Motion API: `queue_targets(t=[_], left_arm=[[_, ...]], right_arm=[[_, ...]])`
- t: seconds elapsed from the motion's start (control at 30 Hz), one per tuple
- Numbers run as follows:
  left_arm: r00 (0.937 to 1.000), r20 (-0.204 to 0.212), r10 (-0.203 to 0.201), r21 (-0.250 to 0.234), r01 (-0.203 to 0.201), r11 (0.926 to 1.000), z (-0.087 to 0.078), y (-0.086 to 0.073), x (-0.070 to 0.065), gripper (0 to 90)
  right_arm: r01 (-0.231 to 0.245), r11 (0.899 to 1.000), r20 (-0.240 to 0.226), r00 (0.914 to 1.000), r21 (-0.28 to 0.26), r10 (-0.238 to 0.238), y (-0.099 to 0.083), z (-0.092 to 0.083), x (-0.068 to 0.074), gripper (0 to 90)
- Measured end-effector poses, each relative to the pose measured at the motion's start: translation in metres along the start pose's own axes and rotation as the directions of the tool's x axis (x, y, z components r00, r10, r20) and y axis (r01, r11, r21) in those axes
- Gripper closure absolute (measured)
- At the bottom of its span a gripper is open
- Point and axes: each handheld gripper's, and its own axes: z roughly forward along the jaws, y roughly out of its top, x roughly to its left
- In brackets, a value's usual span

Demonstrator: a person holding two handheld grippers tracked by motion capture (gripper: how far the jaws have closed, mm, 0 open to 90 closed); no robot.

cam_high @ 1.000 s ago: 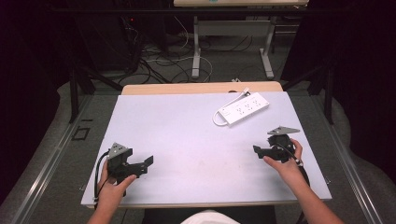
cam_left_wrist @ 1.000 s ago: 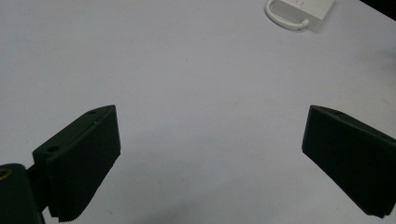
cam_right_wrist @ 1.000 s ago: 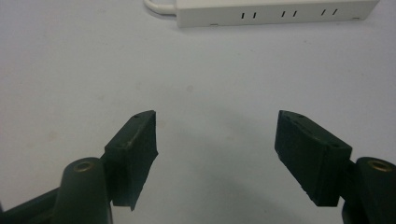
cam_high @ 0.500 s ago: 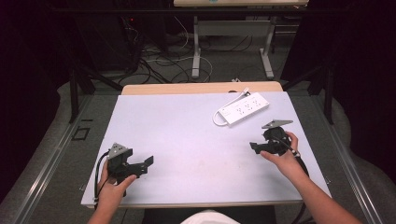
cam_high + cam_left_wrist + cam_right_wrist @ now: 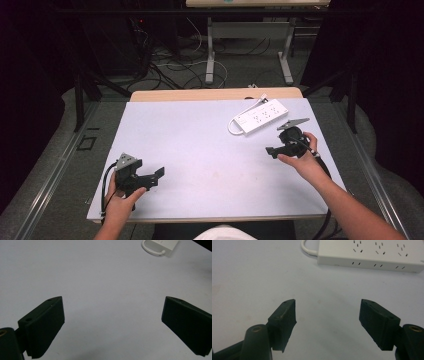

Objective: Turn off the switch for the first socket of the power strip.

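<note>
A white power strip (image 5: 259,116) lies on the pale table top at the back right, its cable looped at its left end. In the right gripper view the power strip (image 5: 372,255) lies just ahead of the jaws. My right gripper (image 5: 272,150) hovers a little in front of the strip, jaws open with nothing between them (image 5: 327,312). My left gripper (image 5: 159,175) rests near the table's front left corner, held in a hand. Its jaws stand wide open over bare table (image 5: 112,315), and the strip's cable loop (image 5: 160,246) shows far off.
The white table top (image 5: 200,145) has a wooden edge at the back. Beyond it are dark floor, tangled cables (image 5: 170,60) and white desk legs (image 5: 212,50). Metal rails run along both sides of the table.
My right gripper has risen and moved back and left toward the power strip. The left gripper has stayed where it was.
</note>
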Motion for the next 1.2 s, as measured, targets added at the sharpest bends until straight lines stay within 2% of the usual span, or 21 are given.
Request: queue_targets(t=[0.23,0.33,0.53,0.73,0.9,1.03,1.2], left_arm=[[1.0000,0.001,0.000,0.003,0.000,1.0000,0.000,0.000,0.000,4.5],[1.0000,0.002,0.000,0.002,0.000,1.0000,0.000,0.000,0.000,4.5],[1.0000,0.002,-0.001,0.002,0.001,1.0000,0.000,0.000,0.000,4.5],[1.0000,0.008,0.001,0.011,-0.001,0.9999,0.000,0.000,0.000,4.5],[1.0000,0.007,0.000,0.006,0.000,1.0000,0.000,0.000,0.000,4.5],[1.0000,0.004,0.000,0.004,0.000,1.0000,0.000,0.000,0.000,4.6],[1.0000,0.005,0.000,0.005,0.000,1.0000,0.001,0.000,0.000,4.8]], right_arm=[[0.002,0.999,-0.027,0.9996,0.032,-0.001,0.015,0.000,-0.004,30.7],[0.008,0.999,-0.024,0.9997,0.035,-0.007,0.019,0.000,-0.006,31.7],[-0.020,0.999,-0.037,0.9991,0.049,0.022,0.034,-0.003,-0.013,33.7],[-0.020,0.998,-0.026,0.9994,0.057,0.022,0.047,-0.004,-0.020,34.1],[-0.018,0.997,-0.025,0.9995,0.071,0.020,0.055,0.001,-0.025,38.5],[-0.010,0.994,-0.032,0.9994,0.104,0.013,0.062,0.004,-0.026,40.7],[0.000,0.994,-0.017,0.9999,0.110,0.002,0.069,0.009,-0.025,42.4]])
